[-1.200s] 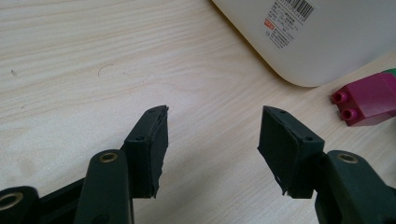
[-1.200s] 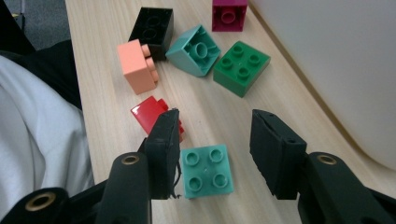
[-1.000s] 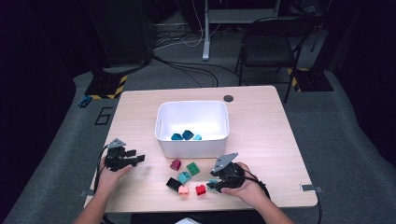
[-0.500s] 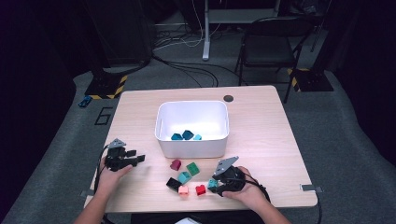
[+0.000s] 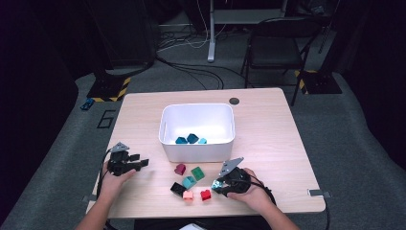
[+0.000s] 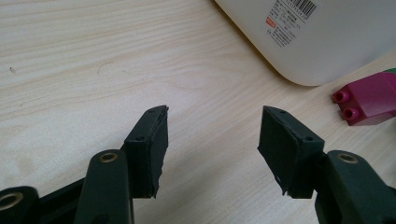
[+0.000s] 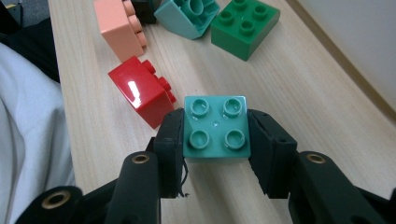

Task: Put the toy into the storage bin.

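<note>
My right gripper [image 7: 215,135] is shut on a teal four-stud brick [image 7: 215,129], studs facing the camera, held just above the table. In the high view the right gripper [image 5: 218,186] sits near the front edge, right of the loose bricks. Right beside its left jaw lies a red brick [image 7: 141,91]. Further off are a pink brick [image 7: 117,28], another teal brick [image 7: 187,16] and a green brick [image 7: 245,28]. My left gripper [image 6: 212,140] stands open over bare wood at the front left [image 5: 138,164], nothing between its jaws. A magenta brick [image 6: 369,98] lies to its right.
A white bin [image 5: 165,129] stands mid-table with three teal and blue bricks [image 5: 192,138] inside; its labelled wall [image 6: 327,32] is close ahead of the left gripper. A black brick [image 5: 177,188] lies by the pink one. A dark round grommet [image 5: 234,101] sits behind the bin.
The right hand has shifted slightly toward the table's front with the teal brick. The left gripper has stayed in place and open.
</note>
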`<action>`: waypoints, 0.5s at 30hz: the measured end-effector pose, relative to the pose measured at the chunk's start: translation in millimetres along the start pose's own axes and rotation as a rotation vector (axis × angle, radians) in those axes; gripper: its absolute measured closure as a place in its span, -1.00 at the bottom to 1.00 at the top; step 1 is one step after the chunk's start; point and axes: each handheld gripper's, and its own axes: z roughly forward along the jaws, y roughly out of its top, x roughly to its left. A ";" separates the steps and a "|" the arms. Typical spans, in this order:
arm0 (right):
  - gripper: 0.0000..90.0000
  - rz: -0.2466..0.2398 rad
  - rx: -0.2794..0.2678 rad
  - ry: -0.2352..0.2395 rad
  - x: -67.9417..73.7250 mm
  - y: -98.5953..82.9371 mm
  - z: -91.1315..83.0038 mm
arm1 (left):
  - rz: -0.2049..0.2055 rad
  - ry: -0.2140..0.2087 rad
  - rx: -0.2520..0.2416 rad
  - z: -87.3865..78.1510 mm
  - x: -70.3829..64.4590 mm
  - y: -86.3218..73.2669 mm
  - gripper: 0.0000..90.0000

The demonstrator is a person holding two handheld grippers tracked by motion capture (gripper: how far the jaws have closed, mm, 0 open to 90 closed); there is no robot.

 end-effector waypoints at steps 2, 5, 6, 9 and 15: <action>0.29 0.002 -0.001 0.001 -0.2 2.5 -2.2 | 0.000 -0.001 0.001 0.0 0.0 0.0 -0.06; 0.30 -0.012 -0.009 -0.003 -2.3 7.2 -5.8 | 0.001 -0.001 0.001 -0.1 0.1 0.0 -0.06; 0.29 -0.010 -0.010 -0.001 -2.9 9.2 -7.5 | 0.000 -0.001 0.001 -0.1 0.0 0.0 -0.06; 0.29 -0.016 -0.028 -0.003 -4.5 15.7 -12.7 | 0.001 0.000 0.001 0.0 0.2 0.0 -0.06; 0.30 -0.019 -0.038 -0.001 -5.1 30.2 -22.9 | 0.003 -0.003 0.008 -0.2 -0.1 0.3 -0.06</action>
